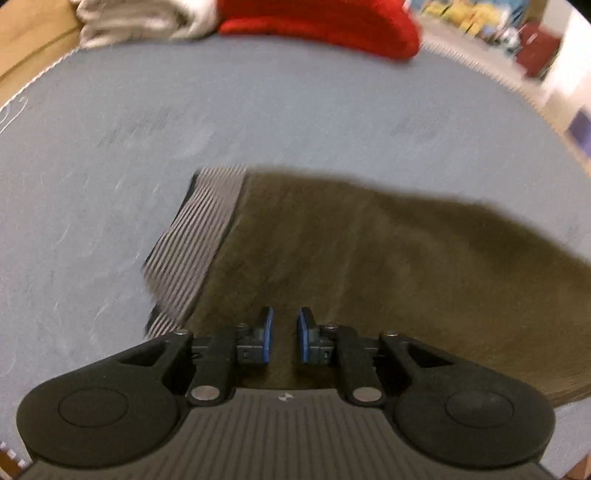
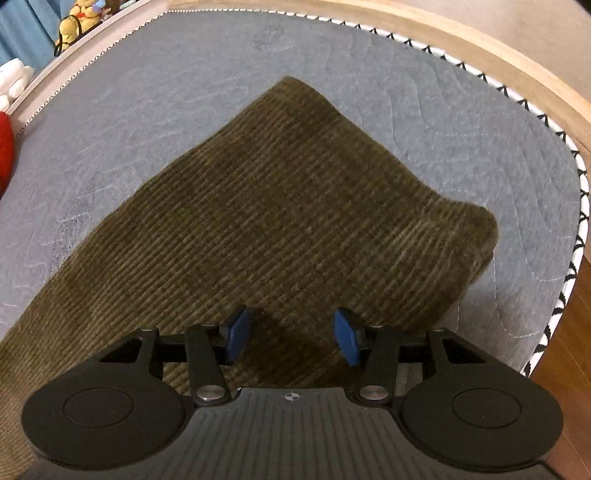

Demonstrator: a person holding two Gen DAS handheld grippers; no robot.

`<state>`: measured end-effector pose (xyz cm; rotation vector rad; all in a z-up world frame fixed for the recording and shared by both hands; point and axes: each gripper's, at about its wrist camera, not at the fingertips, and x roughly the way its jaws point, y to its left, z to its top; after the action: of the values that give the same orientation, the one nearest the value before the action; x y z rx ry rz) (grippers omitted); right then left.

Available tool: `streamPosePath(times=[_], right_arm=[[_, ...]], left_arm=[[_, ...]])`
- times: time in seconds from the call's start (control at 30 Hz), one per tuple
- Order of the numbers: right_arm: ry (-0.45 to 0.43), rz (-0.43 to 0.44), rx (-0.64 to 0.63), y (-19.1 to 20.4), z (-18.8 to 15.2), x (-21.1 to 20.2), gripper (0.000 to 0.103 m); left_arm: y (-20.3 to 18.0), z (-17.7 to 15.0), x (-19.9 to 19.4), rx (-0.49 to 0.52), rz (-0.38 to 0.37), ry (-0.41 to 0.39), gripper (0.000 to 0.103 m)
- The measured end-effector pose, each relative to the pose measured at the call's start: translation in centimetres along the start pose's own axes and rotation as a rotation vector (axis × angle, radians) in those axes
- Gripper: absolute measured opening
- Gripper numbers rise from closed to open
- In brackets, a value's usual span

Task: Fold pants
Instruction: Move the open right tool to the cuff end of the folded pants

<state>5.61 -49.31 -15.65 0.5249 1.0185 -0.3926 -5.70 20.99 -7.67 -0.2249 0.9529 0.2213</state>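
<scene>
Left gripper (image 1: pixel 284 334) first: blue pads a narrow gap apart, nothing pinched between them, only brown cloth showing below the tips. Right gripper (image 2: pixel 291 338) stands about halfway open, and it too carries nothing; whether its tips touch the cloth beneath, the view cannot settle.

Outward now, with the pants (image 2: pixel 258 206) as our landmark. They lie spread on the grey mat (image 2: pixel 424 129), brown corduroy, ribs clear in the right wrist view. The left gripper hangs over the waist end, just beside the striped waistband lining (image 1: pixel 192 251), which lies turned out at the pants' left edge. The right gripper hangs over the other end, where a rounded doubled edge (image 2: pixel 476 236) sits just ahead and to the right of its tips.

Which step? My read: a fold is down, the cloth is out of both grips, and both tools are between grabs. The next move calls for each gripper to pick a fresh edge, likely waistband side and doubled end, close firmly through all the layers, then lift together so the thick cord does not slide.

Beyond the pants, a red cloth (image 1: pixel 325 26) and pale folded laundry (image 1: pixel 140 20) sit at the mat's far edge.
</scene>
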Motion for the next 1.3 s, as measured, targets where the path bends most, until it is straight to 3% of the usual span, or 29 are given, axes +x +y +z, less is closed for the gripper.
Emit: streamPosePath(times=[0.1, 0.2, 0.27, 0.3, 0.37, 0.43, 0.57, 0.67, 0.7, 0.77, 0.8, 0.9, 1.07, 1.17, 1.23, 1.3], right_arm=[[-0.023, 0.040, 0.038, 0.2, -0.2, -0.5, 0.054], [-0.053, 0.012, 0.000, 0.6, -0.1, -0.6, 0.055], [-0.046, -0.005, 0.001, 0.5, 0.1, -0.2, 0.057], [-0.038, -0.005, 0.009, 0.3, 0.0, 0.1, 0.057], [-0.034, 0.000, 0.014, 0.1, -0.1, 0.4, 0.057], [-0.036, 0.005, 0.014, 0.1, -0.1, 0.1, 0.057], [-0.060, 0.028, 0.046, -0.6, -0.1, -0.3, 0.057], [-0.098, 0.031, 0.061, -1.2, 0.3, -0.8, 0.057], [-0.109, 0.027, 0.059, -1.3, 0.5, -0.9, 0.057], [-0.116, 0.009, 0.058, -1.4, 0.6, -0.9, 0.057], [-0.111, -0.002, 0.058, -1.5, 0.7, -0.7, 0.057], [-0.078, -0.017, 0.059, -1.7, 0.9, 0.3, 0.057], [-0.095, -0.007, 0.065, -1.9, 0.8, -0.1, 0.057], [-0.110, -0.010, 0.077, -2.2, 1.0, -0.3, 0.057], [-0.106, -0.013, 0.081, -2.5, 1.1, 0.0, 0.058], [-0.098, -0.018, 0.078, -2.4, 1.2, 0.3, 0.058]], left_arm=[[-0.5, 1.4, -1.3, 0.011, -0.044, -0.109, 0.016], [-0.6, 2.8, -0.2, 0.013, -0.037, -0.138, 0.016], [-0.4, 2.9, 2.4, 0.024, 0.039, -0.068, 0.016], [0.1, 2.7, 4.0, 0.017, 0.073, -0.005, 0.010], [-0.1, 2.7, 5.1, -0.019, 0.073, 0.042, 0.009], [-1.3, 2.9, 4.2, 0.029, 0.101, 0.006, 0.009], [-3.0, 3.6, 1.5, 0.043, 0.015, -0.119, 0.011], [-3.4, 4.5, 2.1, 0.040, 0.012, -0.155, 0.013], [-3.2, 4.4, 2.9, 0.047, 0.037, -0.149, 0.014], [-2.1, 4.2, 6.2, 0.053, 0.140, -0.059, 0.013], [-1.5, 4.3, 7.4, 0.040, 0.133, -0.021, 0.012], [-2.7, 5.0, 7.0, 0.034, 0.145, -0.039, 0.013], [-4.5, 4.9, 4.3, 0.049, 0.044, -0.124, 0.016], [-5.2, 4.8, 5.5, 0.057, -0.010, -0.076, 0.016], [-5.5, 4.6, 8.0, 0.085, 0.010, 0.014, 0.017], [-5.9, 4.3, 8.8, 0.112, 0.032, 0.026, 0.017]])
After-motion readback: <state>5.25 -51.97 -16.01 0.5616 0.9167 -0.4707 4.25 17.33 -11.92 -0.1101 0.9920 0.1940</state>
